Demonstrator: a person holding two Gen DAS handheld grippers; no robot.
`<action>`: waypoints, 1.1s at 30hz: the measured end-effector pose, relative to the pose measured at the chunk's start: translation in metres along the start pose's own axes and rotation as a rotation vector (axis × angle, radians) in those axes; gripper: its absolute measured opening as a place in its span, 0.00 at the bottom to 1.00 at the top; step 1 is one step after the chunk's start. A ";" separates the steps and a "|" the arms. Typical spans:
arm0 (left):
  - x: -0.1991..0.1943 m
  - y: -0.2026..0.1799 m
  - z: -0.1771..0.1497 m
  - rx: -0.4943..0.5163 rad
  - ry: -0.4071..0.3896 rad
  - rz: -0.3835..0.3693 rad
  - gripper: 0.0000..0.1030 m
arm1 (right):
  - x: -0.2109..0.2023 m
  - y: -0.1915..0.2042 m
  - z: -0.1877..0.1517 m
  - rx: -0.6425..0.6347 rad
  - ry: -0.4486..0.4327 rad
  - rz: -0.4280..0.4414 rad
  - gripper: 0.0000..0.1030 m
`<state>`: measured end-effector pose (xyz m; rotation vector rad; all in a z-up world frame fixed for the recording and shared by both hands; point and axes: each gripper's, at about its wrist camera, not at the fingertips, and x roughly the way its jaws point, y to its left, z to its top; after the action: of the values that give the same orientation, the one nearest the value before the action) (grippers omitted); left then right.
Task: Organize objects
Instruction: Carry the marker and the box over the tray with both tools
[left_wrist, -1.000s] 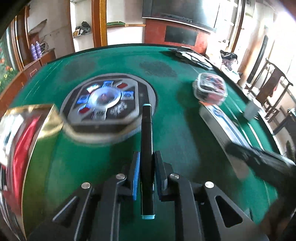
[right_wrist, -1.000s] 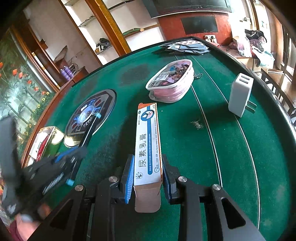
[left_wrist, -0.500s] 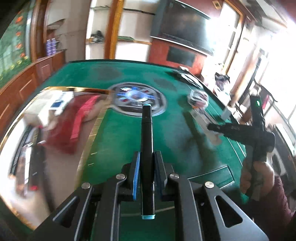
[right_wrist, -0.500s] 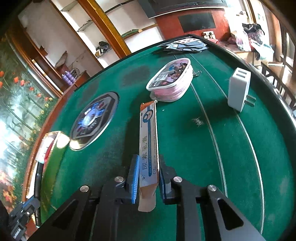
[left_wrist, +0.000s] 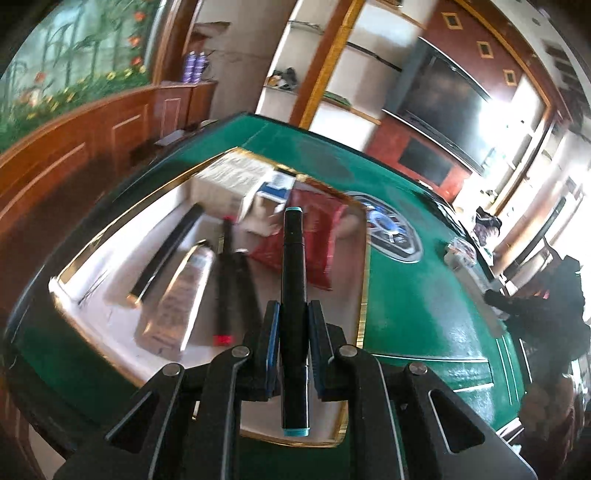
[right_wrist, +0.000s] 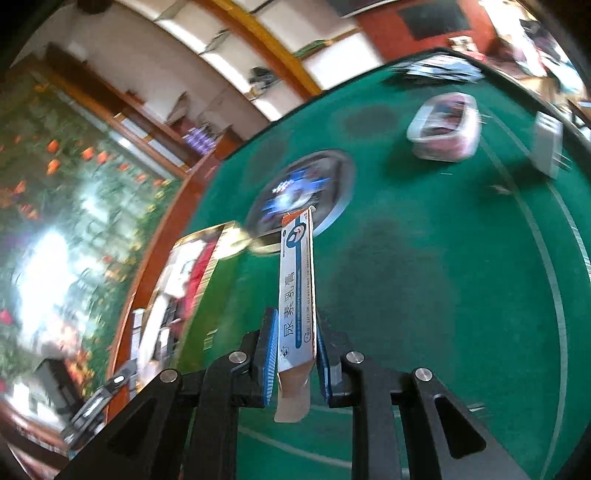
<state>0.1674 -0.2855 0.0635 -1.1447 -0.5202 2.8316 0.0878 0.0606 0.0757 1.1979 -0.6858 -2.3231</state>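
Note:
My left gripper is shut on a black marker with a teal end cap, held over a gold-rimmed tray on the green table. Several pens, a silver tube, a red packet and small boxes lie in the tray. My right gripper is shut on a long white and blue ointment box, lifted off the felt and pointing toward the tray at the left. The other gripper and a hand show at the far right in the left wrist view.
A round grey and blue centre panel sits mid-table. Beyond it lie a clear pink pouch, a white plug adapter and scattered cards. Wooden cabinets and a flower mural border the left side.
My left gripper swung left with the marker from the centre panel to over the tray. My right gripper closed on the ointment box, lifted it off the felt and turned left.

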 end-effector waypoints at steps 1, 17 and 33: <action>0.003 0.003 -0.002 -0.006 0.002 0.005 0.14 | 0.004 0.011 0.000 -0.019 0.014 0.016 0.20; 0.031 0.015 -0.007 0.067 0.057 0.161 0.14 | 0.128 0.155 -0.049 -0.274 0.250 0.063 0.20; 0.031 0.021 -0.004 0.085 0.022 0.237 0.26 | 0.171 0.174 -0.078 -0.363 0.288 -0.067 0.22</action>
<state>0.1494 -0.2990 0.0329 -1.3006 -0.2754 2.9983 0.0887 -0.1925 0.0362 1.3548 -0.1191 -2.1424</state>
